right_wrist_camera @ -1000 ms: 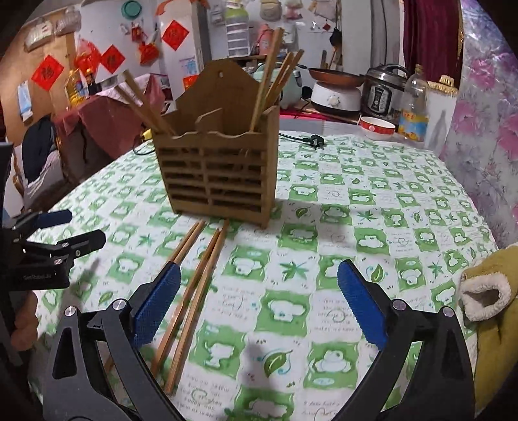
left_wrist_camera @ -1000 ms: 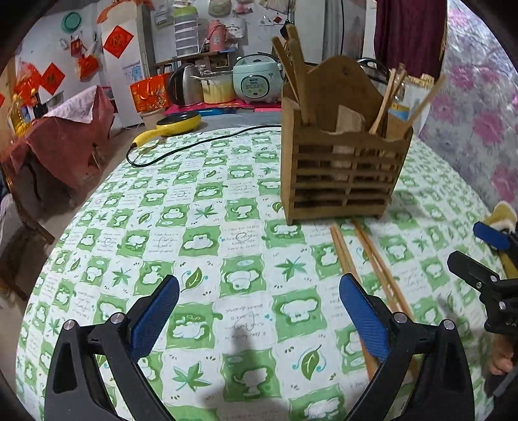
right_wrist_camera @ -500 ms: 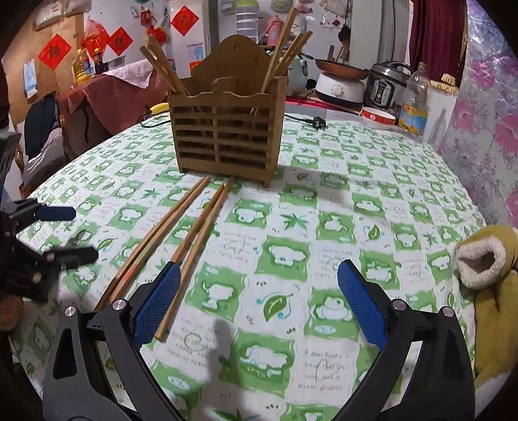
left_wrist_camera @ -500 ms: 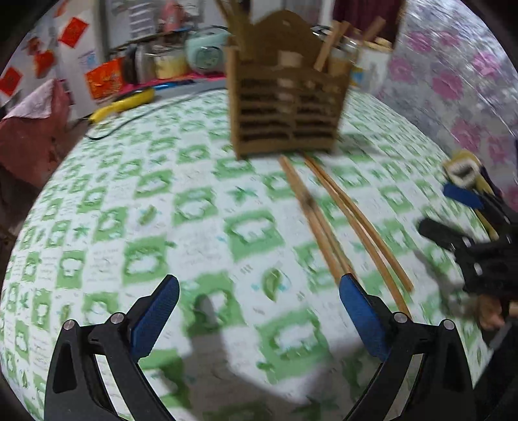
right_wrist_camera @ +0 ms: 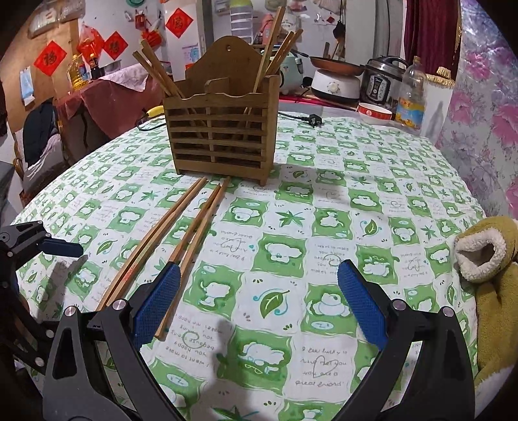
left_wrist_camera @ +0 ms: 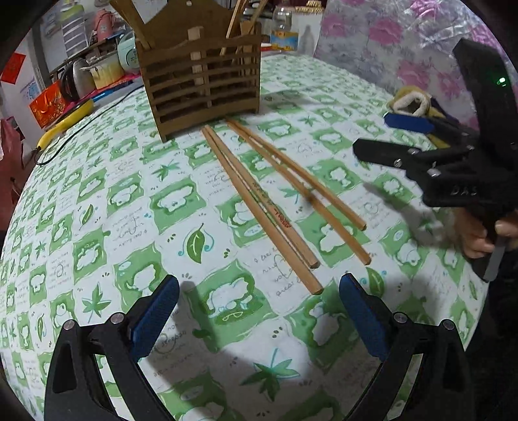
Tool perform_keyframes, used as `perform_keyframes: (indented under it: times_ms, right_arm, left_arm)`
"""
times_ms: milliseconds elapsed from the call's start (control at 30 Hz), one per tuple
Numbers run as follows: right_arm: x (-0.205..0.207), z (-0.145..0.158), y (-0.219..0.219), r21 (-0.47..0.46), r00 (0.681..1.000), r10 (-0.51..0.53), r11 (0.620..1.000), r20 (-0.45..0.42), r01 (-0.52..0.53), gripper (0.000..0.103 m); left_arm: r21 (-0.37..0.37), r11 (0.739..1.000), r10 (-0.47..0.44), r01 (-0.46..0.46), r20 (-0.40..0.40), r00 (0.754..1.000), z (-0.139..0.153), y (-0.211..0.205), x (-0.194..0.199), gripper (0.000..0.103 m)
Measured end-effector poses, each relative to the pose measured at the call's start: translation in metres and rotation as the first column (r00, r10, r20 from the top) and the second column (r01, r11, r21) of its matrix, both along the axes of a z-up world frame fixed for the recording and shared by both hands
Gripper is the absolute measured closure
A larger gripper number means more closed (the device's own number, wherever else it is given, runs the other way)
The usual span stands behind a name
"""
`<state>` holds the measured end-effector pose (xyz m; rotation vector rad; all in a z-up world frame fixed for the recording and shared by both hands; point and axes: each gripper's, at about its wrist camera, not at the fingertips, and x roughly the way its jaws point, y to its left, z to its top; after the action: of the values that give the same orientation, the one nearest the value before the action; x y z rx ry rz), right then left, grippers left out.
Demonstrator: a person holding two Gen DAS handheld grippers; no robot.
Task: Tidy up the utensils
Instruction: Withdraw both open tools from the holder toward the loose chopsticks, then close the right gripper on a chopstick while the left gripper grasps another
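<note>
We hold both the left gripper [left_wrist_camera: 259, 311] and right gripper [right_wrist_camera: 259, 298] spread and empty over four loose chopsticks [left_wrist_camera: 265, 207] lying mid-table before the wooden holder [right_wrist_camera: 223, 136] (light, stiff, roll-prone), so pinch near the thick ends.

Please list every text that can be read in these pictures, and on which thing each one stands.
"I want to make you happy": green-and-white patterned tablecloth.
"福": red paper squares on wall.
"DAS": black right gripper's body.
Unreadable: red print on wooden chopstick; clear plastic bottle's label.
</note>
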<state>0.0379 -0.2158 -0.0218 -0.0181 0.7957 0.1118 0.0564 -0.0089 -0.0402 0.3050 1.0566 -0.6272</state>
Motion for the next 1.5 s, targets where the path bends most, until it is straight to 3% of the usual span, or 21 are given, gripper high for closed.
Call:
perform_keyframes:
  times_ms: [133, 300, 433, 533, 733, 900, 1067, 1300, 1400, 1500]
  right_arm:
    - [-0.001, 0.001, -0.001, 0.004, 1.0, -0.003, 1.0, 0.0, 0.003, 0.009]
    - [-0.004, -0.001, -0.005, 0.015, 1.0, -0.011, 1.0, -0.008, 0.011, 0.009]
    - [-0.005, -0.002, -0.014, 0.058, 0.999, -0.029, 0.998, -0.018, 0.03, 0.009]
    - [-0.005, -0.002, -0.013, 0.056, 0.999, -0.029, 0.998, -0.017, 0.03, 0.009]
    - [-0.008, -0.003, -0.004, 0.041, 0.999, 0.026, 0.999, -0.02, -0.025, 0.01]
    - [-0.011, -0.011, 0.016, 0.059, 0.98, 0.176, 0.983, -0.087, -0.172, 0.031]
    - [-0.012, -0.018, 0.023, 0.079, 0.964, 0.227, 0.973, -0.14, -0.217, 0.048]
    - [-0.019, -0.021, 0.04, 0.05, 0.938, 0.306, 0.952, -0.164, -0.302, 0.05]
    - [-0.018, -0.023, 0.043, 0.043, 0.932, 0.314, 0.949, -0.18, -0.311, 0.061]
    - [-0.013, -0.023, 0.03, 0.075, 0.946, 0.269, 0.963, -0.181, -0.26, 0.079]
  left_arm:
    - [0.042, 0.998, 0.047, -0.047, 0.007, 0.999, -0.004, 0.003, 0.007, 0.006]
    - [0.092, 0.978, 0.18, -0.186, 0.07, 0.981, -0.002, 0.033, 0.017, 0.005]
    - [0.048, 0.96, 0.272, -0.275, 0.049, 0.961, 0.002, 0.06, 0.024, 0.006]
    - [0.024, 0.96, 0.277, -0.278, 0.045, 0.96, 0.004, 0.062, 0.024, 0.006]
    - [0.079, 0.97, 0.222, -0.23, 0.097, 0.97, 0.003, 0.043, 0.017, 0.006]
    - [0.117, 0.968, 0.207, -0.221, 0.119, 0.971, 0.0, 0.038, 0.015, 0.006]
    - [0.106, 0.968, 0.216, -0.226, 0.101, 0.971, -0.001, 0.039, 0.017, 0.006]
    - [0.08, 0.968, 0.233, -0.238, 0.057, 0.971, -0.003, 0.043, 0.022, 0.005]
    - [0.076, 0.968, 0.236, -0.239, 0.051, 0.97, -0.004, 0.044, 0.022, 0.005]
    - [0.08, 0.968, 0.234, -0.238, 0.056, 0.971, -0.004, 0.043, 0.022, 0.005]
